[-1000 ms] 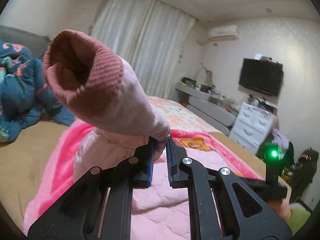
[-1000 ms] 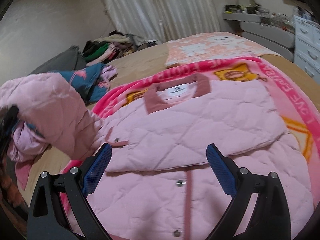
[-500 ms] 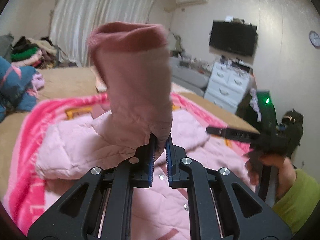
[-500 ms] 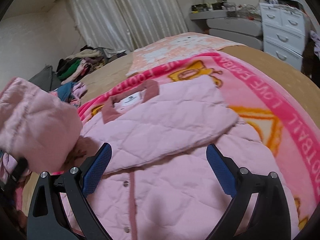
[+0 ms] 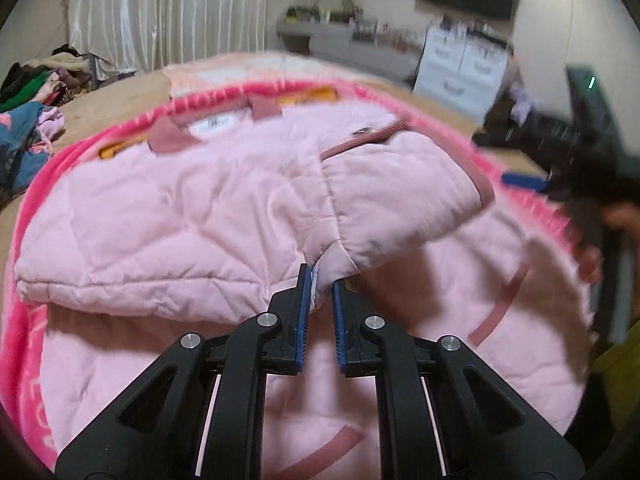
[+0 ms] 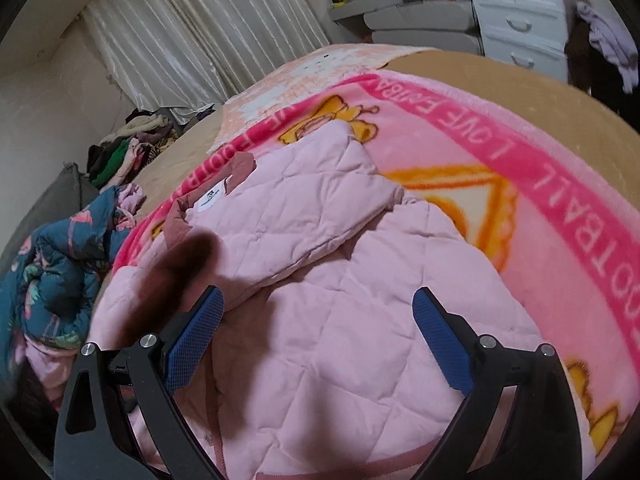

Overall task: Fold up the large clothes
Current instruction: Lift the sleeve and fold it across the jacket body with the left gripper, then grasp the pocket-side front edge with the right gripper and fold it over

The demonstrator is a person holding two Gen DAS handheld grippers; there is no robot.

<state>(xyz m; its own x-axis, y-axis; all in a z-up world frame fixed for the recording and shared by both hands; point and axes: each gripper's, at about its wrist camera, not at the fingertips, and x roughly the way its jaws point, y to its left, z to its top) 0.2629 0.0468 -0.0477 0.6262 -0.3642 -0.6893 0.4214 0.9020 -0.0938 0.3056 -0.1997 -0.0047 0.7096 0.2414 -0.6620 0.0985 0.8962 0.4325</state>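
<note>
Pink quilted jacket [image 5: 168, 216] lies flat on blanket [image 6: 560, 208], collar toward 12 o'clock, long axis 12–6. Left gripper [image 5: 320, 284] pinches sleeve fabric; right gripper [image 6: 316, 316] spread wide, empty.

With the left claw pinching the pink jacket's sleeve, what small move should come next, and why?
Probably open the left claw and let go: the sleeve it pinches already lies across the pink jacket, and the right claw hovers open, holding nothing.
</note>
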